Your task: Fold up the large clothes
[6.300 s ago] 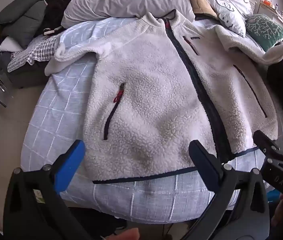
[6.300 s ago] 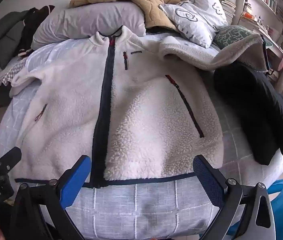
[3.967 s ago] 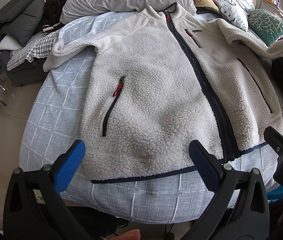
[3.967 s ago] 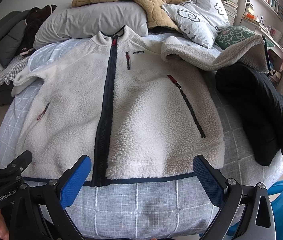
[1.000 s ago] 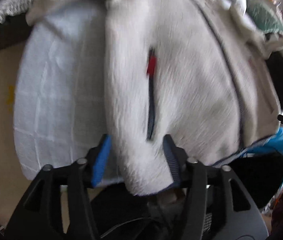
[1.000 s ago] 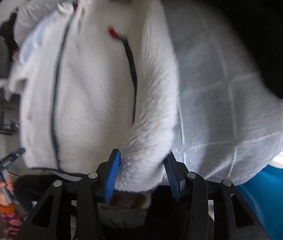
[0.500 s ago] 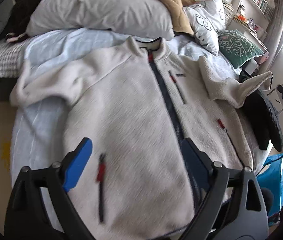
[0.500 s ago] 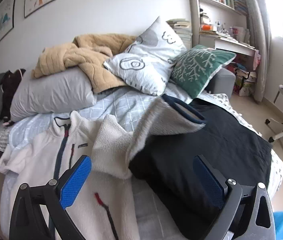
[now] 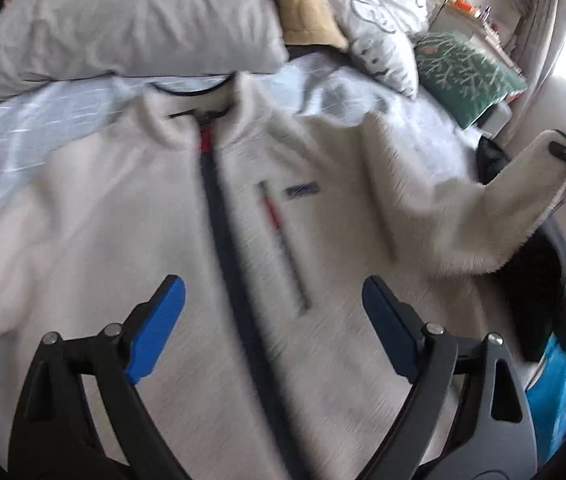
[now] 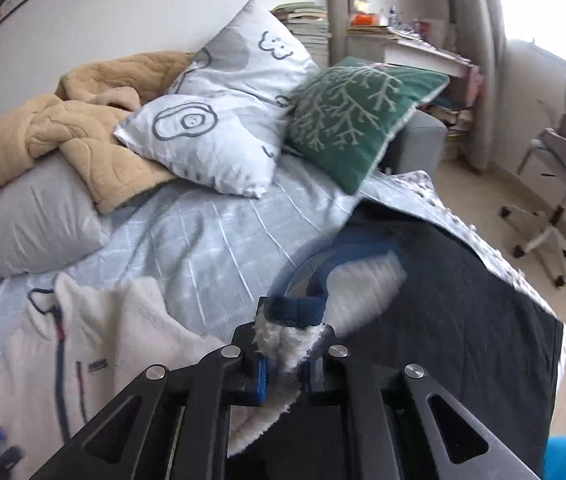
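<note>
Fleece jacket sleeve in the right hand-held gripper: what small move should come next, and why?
Probably carry the sleeve inward across the jacket's chest. The right hand-held gripper has just closed on its cuff, lifted clear of the black garment, while the left hand-held gripper hovers open above the zipper.

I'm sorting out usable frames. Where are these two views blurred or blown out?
Left wrist: fleece smeared with motion blur, window glare top right. Right wrist: cuff in the right gripper ghosted, window blown out, pillows sharp.
</note>
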